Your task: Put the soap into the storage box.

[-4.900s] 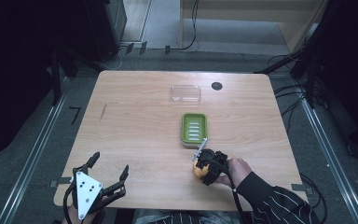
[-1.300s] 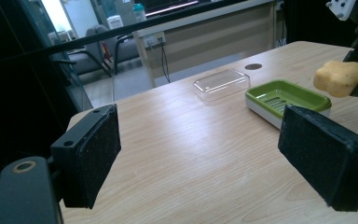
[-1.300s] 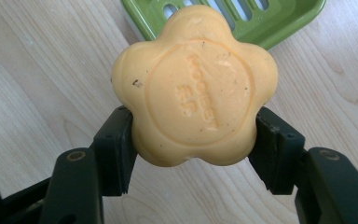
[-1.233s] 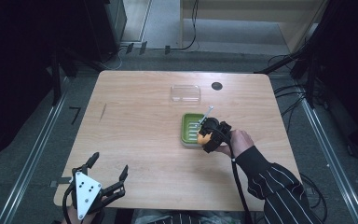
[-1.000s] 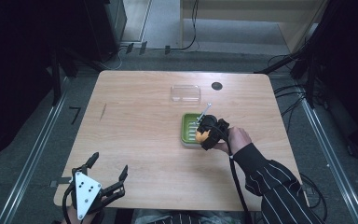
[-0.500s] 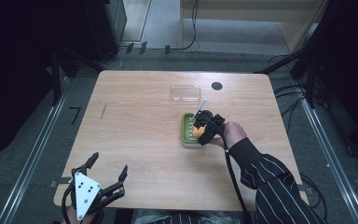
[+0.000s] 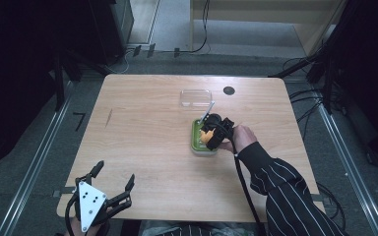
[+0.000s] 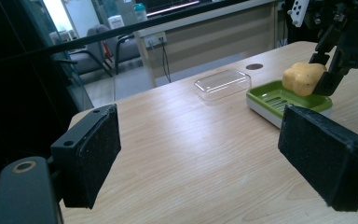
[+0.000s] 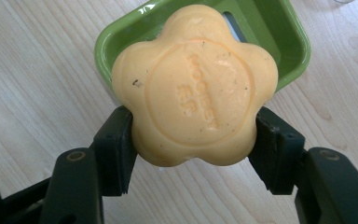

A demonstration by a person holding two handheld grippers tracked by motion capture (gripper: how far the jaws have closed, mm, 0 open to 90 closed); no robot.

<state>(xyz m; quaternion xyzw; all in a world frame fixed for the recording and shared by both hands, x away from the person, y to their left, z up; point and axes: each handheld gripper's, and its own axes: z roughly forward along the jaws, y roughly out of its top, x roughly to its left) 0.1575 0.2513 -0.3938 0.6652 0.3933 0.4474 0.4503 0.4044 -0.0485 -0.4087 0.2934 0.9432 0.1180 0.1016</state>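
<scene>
A yellow flower-shaped soap bar [image 9: 193,84] is clamped between the jaws of my right gripper [image 9: 193,154], which is shut on it. The soap [image 7: 207,136] hangs just over the near end of the green soap dish [image 7: 197,142] in the high view. From the left gripper view the soap [image 8: 303,78] hovers above the dish [image 8: 279,95]. My left gripper [image 7: 110,189] rests at the table's front left corner, open, with nothing between its pads [image 8: 93,149].
A clear plastic lid [image 7: 196,97] lies just beyond the dish, and a round black grommet hole [image 7: 229,90] sits to its right. The wooden table [image 7: 142,137] is bare across its left half.
My right gripper has carried the soap from the table's front right forward to above the green dish. The left gripper has not moved.
</scene>
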